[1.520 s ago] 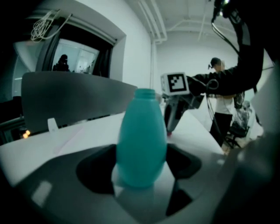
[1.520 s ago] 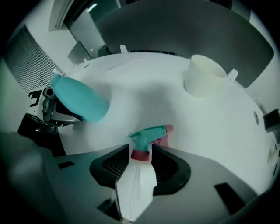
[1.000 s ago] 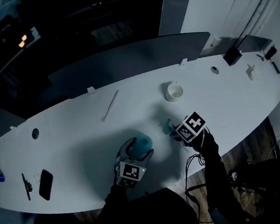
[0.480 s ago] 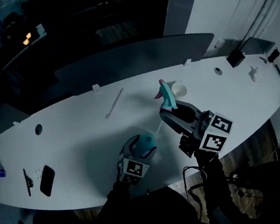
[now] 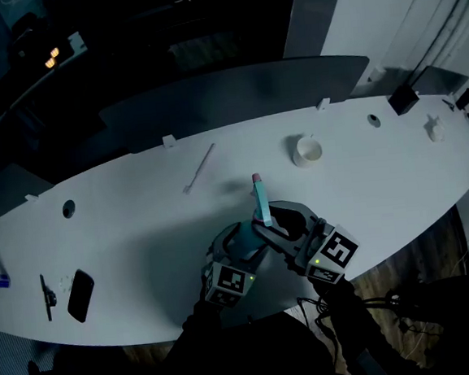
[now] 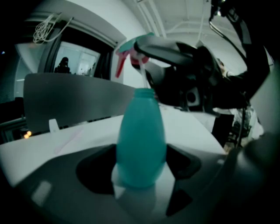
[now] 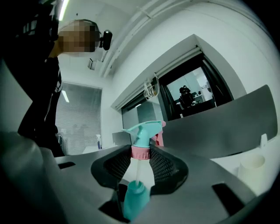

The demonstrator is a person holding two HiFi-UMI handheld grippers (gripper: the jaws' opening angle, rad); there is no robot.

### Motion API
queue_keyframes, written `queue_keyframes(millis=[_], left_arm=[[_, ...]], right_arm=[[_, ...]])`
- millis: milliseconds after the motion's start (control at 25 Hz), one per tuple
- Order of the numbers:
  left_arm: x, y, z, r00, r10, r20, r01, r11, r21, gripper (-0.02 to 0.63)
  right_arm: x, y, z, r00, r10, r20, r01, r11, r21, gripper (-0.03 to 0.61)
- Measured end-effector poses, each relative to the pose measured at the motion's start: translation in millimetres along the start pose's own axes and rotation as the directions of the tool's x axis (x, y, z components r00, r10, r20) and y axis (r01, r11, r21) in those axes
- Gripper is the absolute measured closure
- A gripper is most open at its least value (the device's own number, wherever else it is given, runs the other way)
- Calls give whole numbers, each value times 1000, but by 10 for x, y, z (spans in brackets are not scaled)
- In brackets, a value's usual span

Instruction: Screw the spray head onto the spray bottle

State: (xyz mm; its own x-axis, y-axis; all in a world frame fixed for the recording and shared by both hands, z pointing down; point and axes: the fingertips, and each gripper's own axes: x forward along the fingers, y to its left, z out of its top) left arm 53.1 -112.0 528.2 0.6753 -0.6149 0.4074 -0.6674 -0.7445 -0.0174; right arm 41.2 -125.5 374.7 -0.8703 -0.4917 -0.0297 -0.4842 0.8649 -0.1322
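The teal spray bottle (image 5: 242,237) (image 6: 141,140) stands upright on the white table (image 5: 140,223). My left gripper (image 5: 238,249) (image 6: 140,162) is shut on its body, one jaw on each side. My right gripper (image 5: 267,220) (image 7: 140,153) is shut on the pink collar (image 7: 140,152) of the teal spray head (image 5: 260,198) (image 7: 144,130) (image 6: 131,47). It holds the head upright right above the bottle. The thin dip tube (image 7: 137,171) (image 6: 142,72) reaches down into the bottle's neck (image 7: 134,197). The collar hangs clear above the neck.
A white cup (image 5: 307,149) (image 7: 251,168) stands behind and to the right. A white stick (image 5: 200,169) lies further back on the left. A black phone (image 5: 80,295) and a pen (image 5: 46,295) lie at the far left. The table's front edge runs just under both grippers.
My right gripper lifted the spray head off the table, swung it up and then left, and now holds it over the bottle. The left gripper and bottle stayed in place.
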Motion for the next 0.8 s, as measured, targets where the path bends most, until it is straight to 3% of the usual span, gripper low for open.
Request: queue_keyframes(millis=[160, 440, 640, 800], left_arm=[[-15, 9, -1, 1000, 1, -15, -1, 1000, -9, 253], [7, 15, 16, 1000, 5, 12, -5, 1000, -4, 253], [5, 22, 19, 1000, 6, 4, -6, 1000, 11, 253], [-4, 18, 24, 1000, 5, 2, -5, 1000, 14, 253]], right_arm=[[0, 48, -359, 994, -19, -103, 17, 1000, -19, 439], [15, 97, -465, 997, -18, -81, 18, 1000, 1, 439], [-1, 126, -564, 991, -31, -128, 17, 994, -112, 439], [-13, 127, -584, 993, -55, -103, 42, 992, -119, 439]])
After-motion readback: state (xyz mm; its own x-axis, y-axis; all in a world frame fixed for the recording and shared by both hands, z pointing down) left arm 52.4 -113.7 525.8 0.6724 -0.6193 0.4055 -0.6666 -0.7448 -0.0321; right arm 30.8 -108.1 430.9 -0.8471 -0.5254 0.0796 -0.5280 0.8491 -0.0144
